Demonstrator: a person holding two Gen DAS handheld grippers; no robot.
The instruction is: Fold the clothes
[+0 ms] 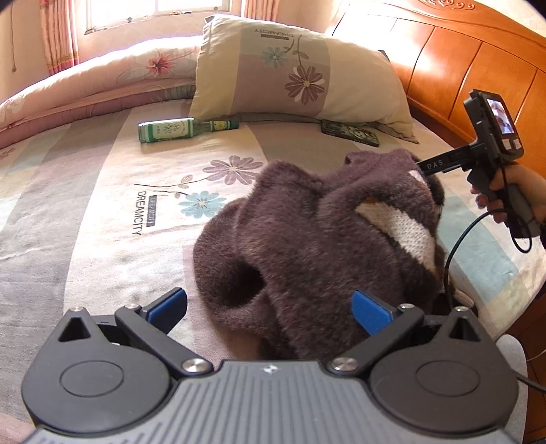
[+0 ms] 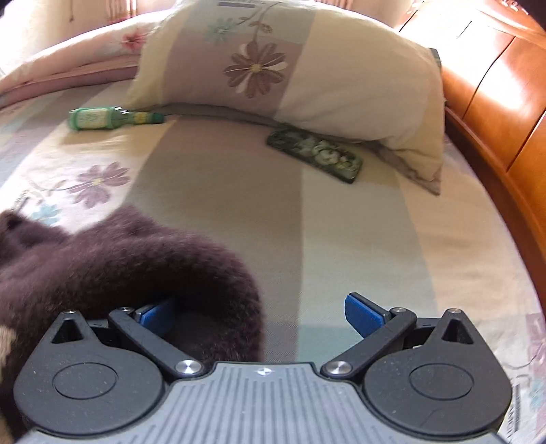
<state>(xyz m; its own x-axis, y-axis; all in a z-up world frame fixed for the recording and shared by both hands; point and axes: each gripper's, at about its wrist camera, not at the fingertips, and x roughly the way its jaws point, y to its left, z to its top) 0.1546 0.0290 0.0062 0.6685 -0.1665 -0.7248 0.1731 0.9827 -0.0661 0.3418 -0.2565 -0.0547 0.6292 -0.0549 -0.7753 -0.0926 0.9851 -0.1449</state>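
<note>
1. Blue-padded fingers of the left gripper (image 1: 269,309) stand wide apart and grip nothing; the near edge of the sweater lies between them.
2. Crumpled on the bed sheet (image 1: 102,239), the fuzzy dark purple sweater (image 1: 307,239) shows a white knit patch.
3. "DAS" is printed on the right gripper (image 1: 430,166), held by a hand (image 1: 512,194) at the sweater's far side; in the right wrist view its fingers (image 2: 261,312) also gape, a purple fold lying against the left pad but not clamped.
4. "DREAMCITY" reads on the flowered sheet.
5. Farther back lie a green bottle (image 1: 181,129) with an unreadable label and a dark patterned flat case (image 1: 351,132).
6. Behind them, the pillow (image 1: 297,71) also says "DREAMCITY"; a wooden headboard (image 1: 460,61), quilt (image 1: 102,78) and sunlit curtained window (image 1: 153,10) close the room.
</note>
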